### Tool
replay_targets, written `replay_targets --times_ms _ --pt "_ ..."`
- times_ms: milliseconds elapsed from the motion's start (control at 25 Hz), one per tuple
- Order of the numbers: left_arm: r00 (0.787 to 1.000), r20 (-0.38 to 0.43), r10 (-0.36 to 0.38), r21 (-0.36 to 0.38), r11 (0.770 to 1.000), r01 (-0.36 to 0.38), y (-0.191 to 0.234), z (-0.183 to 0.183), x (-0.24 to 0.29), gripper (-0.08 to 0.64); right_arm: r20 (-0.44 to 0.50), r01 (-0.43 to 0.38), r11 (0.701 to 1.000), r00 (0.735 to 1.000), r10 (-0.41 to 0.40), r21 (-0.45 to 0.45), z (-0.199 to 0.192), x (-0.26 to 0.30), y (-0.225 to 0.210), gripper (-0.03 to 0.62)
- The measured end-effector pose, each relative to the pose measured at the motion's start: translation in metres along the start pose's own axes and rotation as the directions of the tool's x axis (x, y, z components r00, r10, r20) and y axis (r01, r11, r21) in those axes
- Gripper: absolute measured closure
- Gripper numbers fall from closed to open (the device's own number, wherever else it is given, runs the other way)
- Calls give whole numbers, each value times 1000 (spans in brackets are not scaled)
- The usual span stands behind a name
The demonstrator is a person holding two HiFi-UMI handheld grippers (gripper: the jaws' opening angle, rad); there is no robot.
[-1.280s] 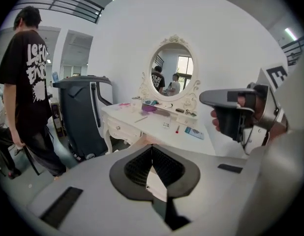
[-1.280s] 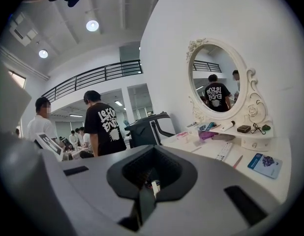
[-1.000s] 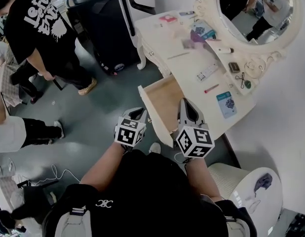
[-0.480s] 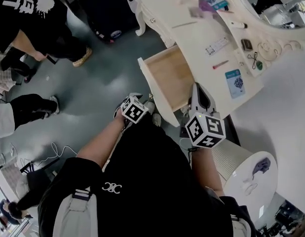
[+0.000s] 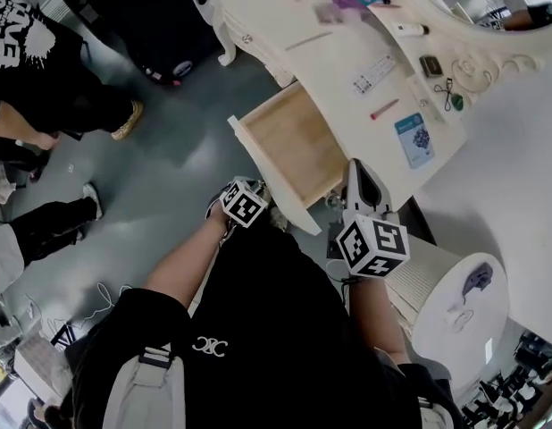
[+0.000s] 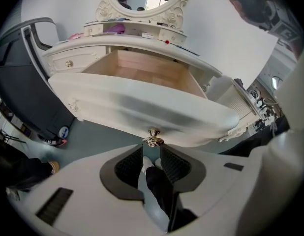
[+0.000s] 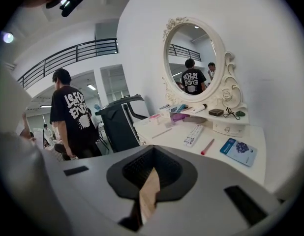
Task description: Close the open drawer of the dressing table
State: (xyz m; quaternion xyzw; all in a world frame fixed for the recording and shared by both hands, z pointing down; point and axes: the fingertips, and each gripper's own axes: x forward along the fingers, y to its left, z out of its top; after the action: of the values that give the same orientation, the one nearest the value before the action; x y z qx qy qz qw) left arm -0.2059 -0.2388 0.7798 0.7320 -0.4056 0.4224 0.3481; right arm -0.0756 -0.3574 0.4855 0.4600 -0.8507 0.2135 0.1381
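- The drawer [image 5: 298, 141] stands pulled well out of the dressing table [image 5: 334, 61], toward the person. Its long curved front [image 6: 142, 109] runs crosswise to the left gripper [image 6: 152, 149].
- The small brass knob [image 6: 152, 138] at the middle of that front sits right at the tips of the left gripper. The jaws are apart and closing, and the pads do not press on the knob; nothing is grasped.
- From the drawer front, the way home is straight ahead of the left gripper, into the table. This hand is the nearer one and looks best placed to push.
- The right gripper [image 5: 358, 172] hangs over the drawer's right rear corner, clenched on nothing.
- The drawer looks empty: only its bare wooden floor shows.
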Motion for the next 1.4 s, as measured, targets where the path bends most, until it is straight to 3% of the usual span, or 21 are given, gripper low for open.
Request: replay_targets --times_ms 440,880,1240,1400 --pt "998 -8 -64 87 994 64 -4 40 19 465 21 169 985 985 -170 41 2 -30 -48 581" --pt "998 19 -67 96 993 65 0 107 46 465 32 324 939 944 -329 114 -3 -64 -95 581" --pt "998 33 -53 84 995 50 -3 161 72 465 34 400 902 911 -411 161 -7 -84 -120 581" --pt "997 -31 -75 60 995 76 -5 167 79 465 33 421 890 901 -433 174 -9 -90 -126 581"
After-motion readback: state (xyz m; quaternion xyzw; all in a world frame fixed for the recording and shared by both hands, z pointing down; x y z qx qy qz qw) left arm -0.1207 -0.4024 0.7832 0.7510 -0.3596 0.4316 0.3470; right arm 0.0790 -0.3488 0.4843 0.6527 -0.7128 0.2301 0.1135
